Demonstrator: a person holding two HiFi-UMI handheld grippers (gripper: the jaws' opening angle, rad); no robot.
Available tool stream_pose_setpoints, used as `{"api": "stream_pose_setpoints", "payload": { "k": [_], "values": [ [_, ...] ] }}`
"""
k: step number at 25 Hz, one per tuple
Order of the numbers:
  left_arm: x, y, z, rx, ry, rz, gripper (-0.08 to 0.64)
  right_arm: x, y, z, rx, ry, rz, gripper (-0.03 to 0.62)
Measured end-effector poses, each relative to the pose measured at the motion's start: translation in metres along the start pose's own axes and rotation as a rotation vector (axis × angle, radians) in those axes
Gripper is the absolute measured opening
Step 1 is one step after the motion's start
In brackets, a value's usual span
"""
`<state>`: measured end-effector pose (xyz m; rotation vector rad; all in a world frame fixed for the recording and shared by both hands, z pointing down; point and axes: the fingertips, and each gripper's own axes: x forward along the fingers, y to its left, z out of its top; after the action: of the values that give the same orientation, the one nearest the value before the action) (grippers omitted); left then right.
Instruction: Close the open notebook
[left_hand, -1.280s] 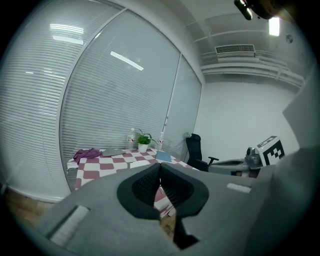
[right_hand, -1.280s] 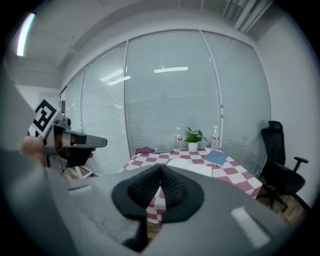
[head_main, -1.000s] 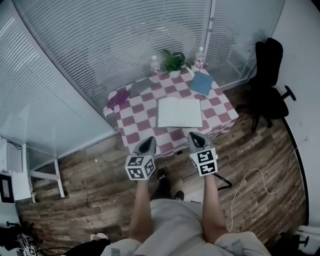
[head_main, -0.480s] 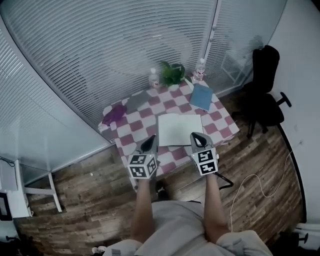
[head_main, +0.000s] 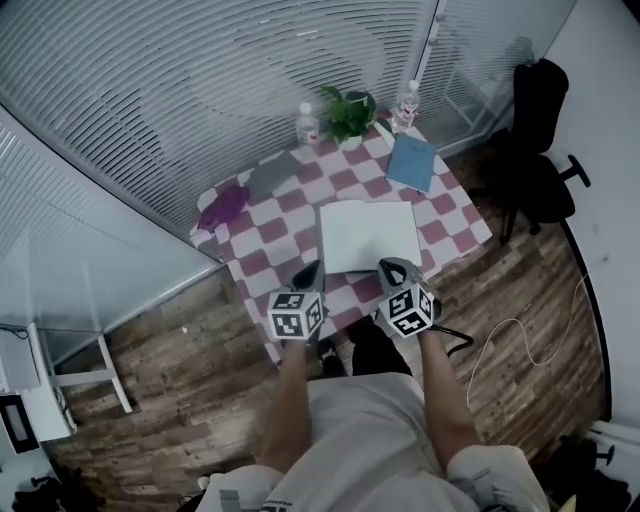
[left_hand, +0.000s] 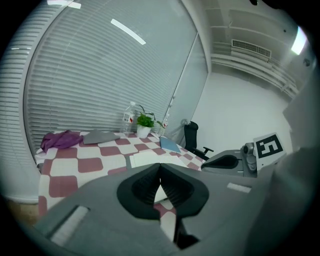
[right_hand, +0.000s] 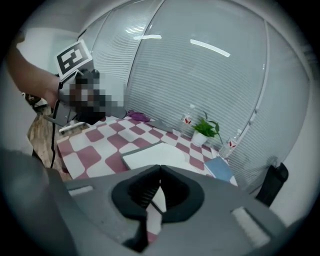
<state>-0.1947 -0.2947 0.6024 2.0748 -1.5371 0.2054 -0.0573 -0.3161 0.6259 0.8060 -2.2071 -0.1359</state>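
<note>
While a person stands at the near edge of a small table (head_main: 262, 262), seen from above by a head camera, each hand holds a grey gripper out over the red-and-white checked cloth. The open notebook (head_main: 368, 236) lies flat on the near half of the table, toward the right, with blank white pages facing up and its front edge close to the table's front edge.

The left gripper (head_main: 312, 268) points at the cloth just left of the notebook's near left corner. Its own view shows the left claw pinched together at the tips with nothing between them. The right gripper (head_main: 387, 266) points at the notebook's near edge, toward the right corner; whether it touches the page cannot be told. Its own view shows the right claw also pressed shut and empty, with the white pages lying just beyond the tips.

Farther back on the table are a blue book (head_main: 411, 162) at the right, a potted plant (head_main: 347, 115) between two water bottles (head_main: 307, 124) along the far edge, a grey cloth (head_main: 272, 173), and a purple cloth (head_main: 224, 208) at the left corner. Horizontal window blinds (head_main: 200, 70) stand behind the table. A black office chair (head_main: 540, 130) stands to the right on the wooden floor (head_main: 170, 350), and a white cable (head_main: 520, 350) trails across the boards.
</note>
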Motion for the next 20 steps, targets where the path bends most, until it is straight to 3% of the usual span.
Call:
{"api": "stream_pose_setpoints", "payload": {
  "k": [5,11,13,16,20],
  "values": [
    [0.025,0.003,-0.035,0.009,0.104,-0.009,0.008,0.038,0.029,-0.025,-0.151,0.055,0.091,0.001],
    [0.038,0.012,-0.045,0.015,0.152,0.002,0.008,0.068,0.049,-0.026,-0.241,0.045,0.17,0.002],
    [0.042,0.015,-0.047,0.002,0.154,0.006,0.008,0.075,0.058,-0.025,-0.275,0.051,0.214,0.092],
    [0.047,0.018,-0.054,-0.011,0.167,0.008,0.008,0.085,0.067,-0.024,-0.333,0.056,0.251,0.109],
    [0.047,0.023,-0.058,-0.028,0.177,0.012,0.008,0.096,0.083,-0.028,-0.438,0.092,0.302,0.195]
  ]
}}
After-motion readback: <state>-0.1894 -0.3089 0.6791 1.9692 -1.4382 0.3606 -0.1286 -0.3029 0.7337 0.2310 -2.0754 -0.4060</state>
